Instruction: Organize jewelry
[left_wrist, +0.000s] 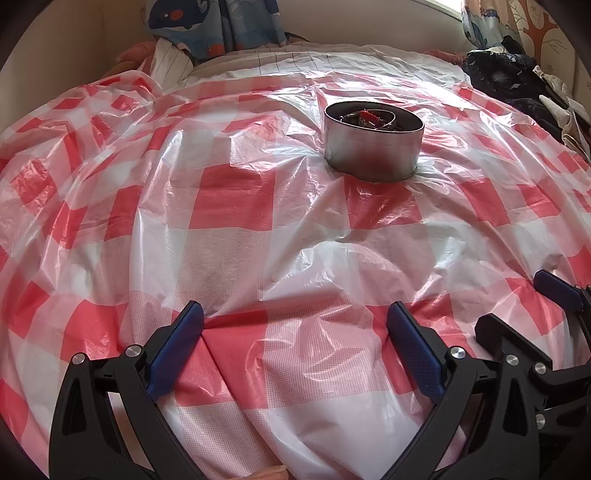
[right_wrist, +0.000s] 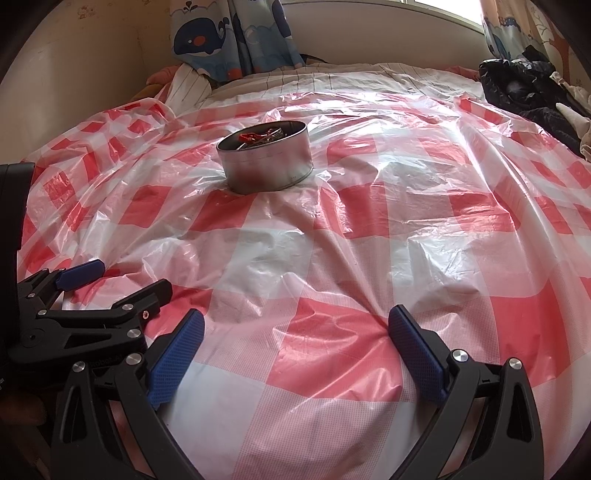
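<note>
A round metal tin (left_wrist: 373, 142) sits on the red-and-white checked plastic sheet (left_wrist: 240, 206), holding a tangle of jewelry with a red piece (left_wrist: 369, 117) on top. It also shows in the right wrist view (right_wrist: 267, 162), with the red piece (right_wrist: 253, 138) inside. My left gripper (left_wrist: 295, 321) is open and empty, low over the sheet, well short of the tin. My right gripper (right_wrist: 297, 325) is open and empty too, beside the left one. Each gripper shows at the edge of the other's view: the right one (left_wrist: 535, 306) and the left one (right_wrist: 122, 277).
The sheet covers a bed with a striped cover (right_wrist: 332, 79). A whale-print curtain (right_wrist: 229, 37) hangs at the back wall. Dark clothes (right_wrist: 528, 92) are piled at the far right. The sheet is crumpled at the far left (left_wrist: 74, 122).
</note>
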